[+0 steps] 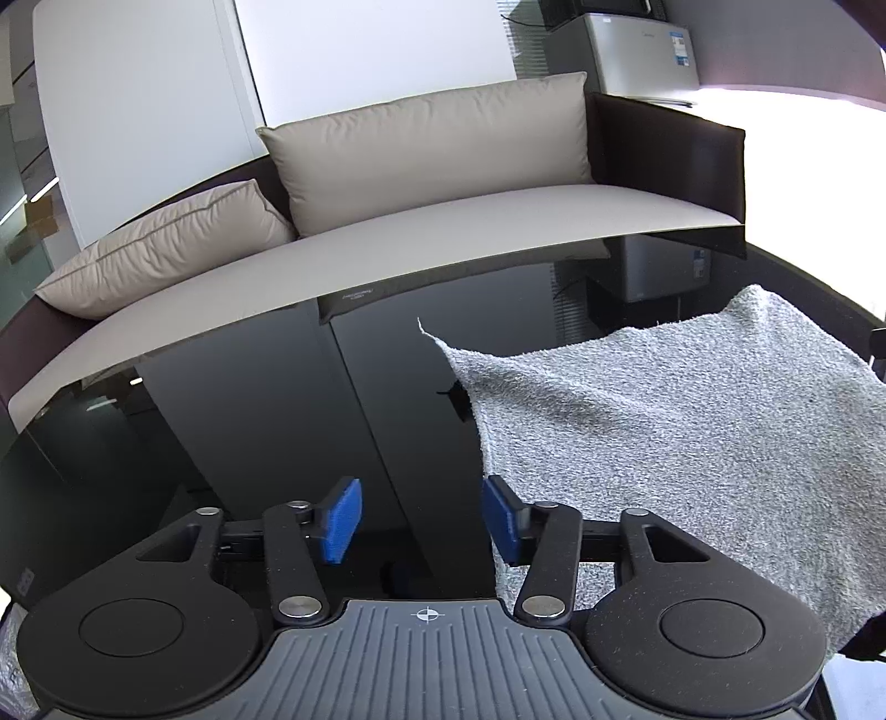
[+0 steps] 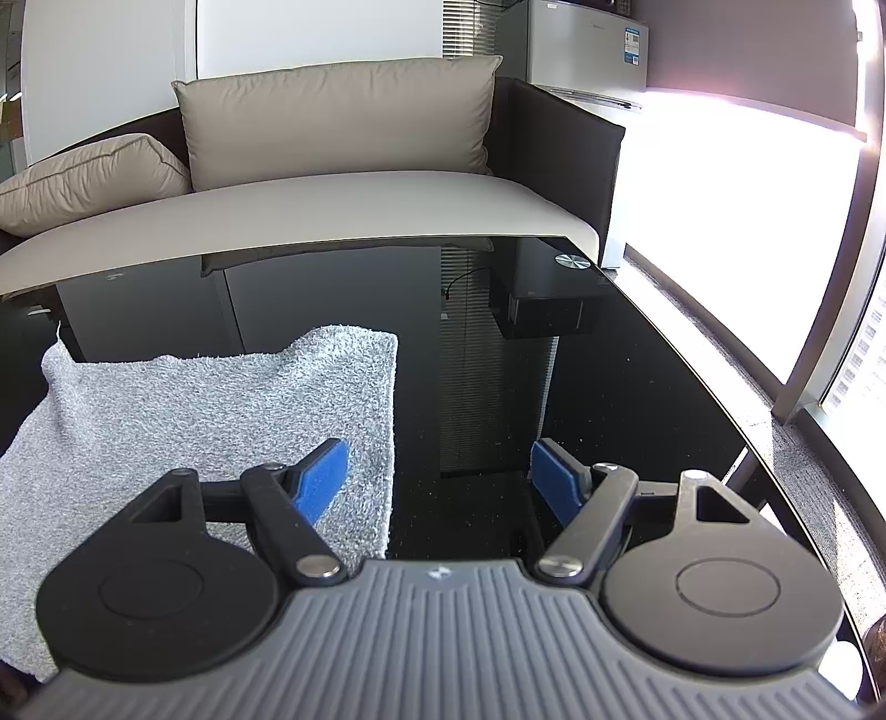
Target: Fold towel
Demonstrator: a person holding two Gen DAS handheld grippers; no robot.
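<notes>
A light grey terry towel (image 1: 681, 437) lies flat on a glossy black table (image 1: 249, 432), with a small raised fold along its far edge. In the left wrist view my left gripper (image 1: 423, 520) is open and empty, over the towel's left edge near its front corner. In the right wrist view the towel (image 2: 194, 410) lies at the left. My right gripper (image 2: 437, 482) is open and empty, astride the towel's right edge, its left blue pad (image 2: 321, 479) over the cloth and its right pad (image 2: 556, 482) over the bare table (image 2: 609, 399).
A dark sofa with a beige seat (image 2: 310, 210) and beige cushions (image 2: 338, 116) stands right behind the table. A small round metal disc (image 2: 571, 261) sits at the table's far right corner. A grey cabinet (image 2: 587, 50) stands behind; a bright window is at the right.
</notes>
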